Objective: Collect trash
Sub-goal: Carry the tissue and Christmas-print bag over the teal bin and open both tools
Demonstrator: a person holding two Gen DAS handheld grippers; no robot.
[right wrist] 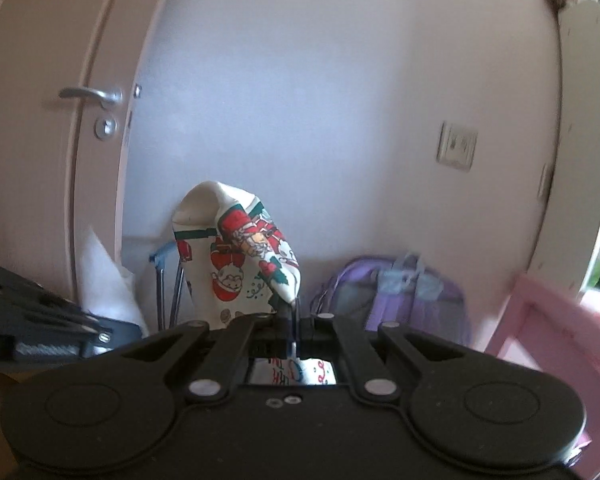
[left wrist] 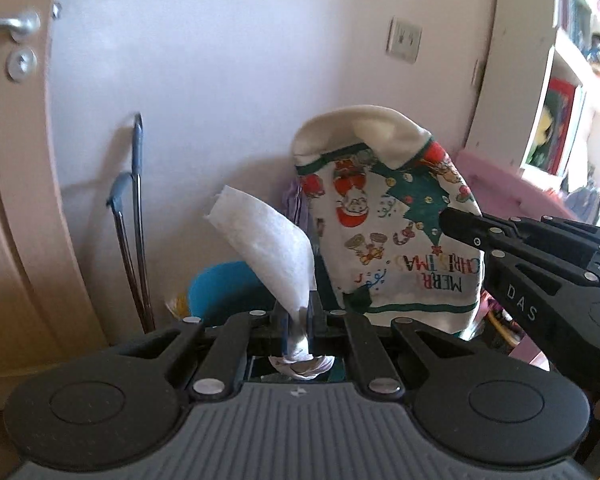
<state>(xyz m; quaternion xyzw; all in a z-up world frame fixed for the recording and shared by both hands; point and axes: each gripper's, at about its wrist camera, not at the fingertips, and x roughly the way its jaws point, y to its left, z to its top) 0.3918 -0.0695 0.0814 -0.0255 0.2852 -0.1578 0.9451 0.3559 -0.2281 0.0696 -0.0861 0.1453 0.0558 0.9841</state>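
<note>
Left wrist: left gripper (left wrist: 298, 320) clamps white tissue (left wrist: 266, 240) (long axis up-left); right gripper (right wrist: 288, 320) clamps Christmas bag (right wrist: 240, 252).

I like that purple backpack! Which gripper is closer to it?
Right, probably. The right gripper, clamping a Christmas napkin, has the purple backpack just ahead, slightly right. The left gripper, clamping a white tissue, sits farther left.

Left tool (left wrist: 298, 316) and right tool (right wrist: 288, 316) both clamped, side by side.
</note>
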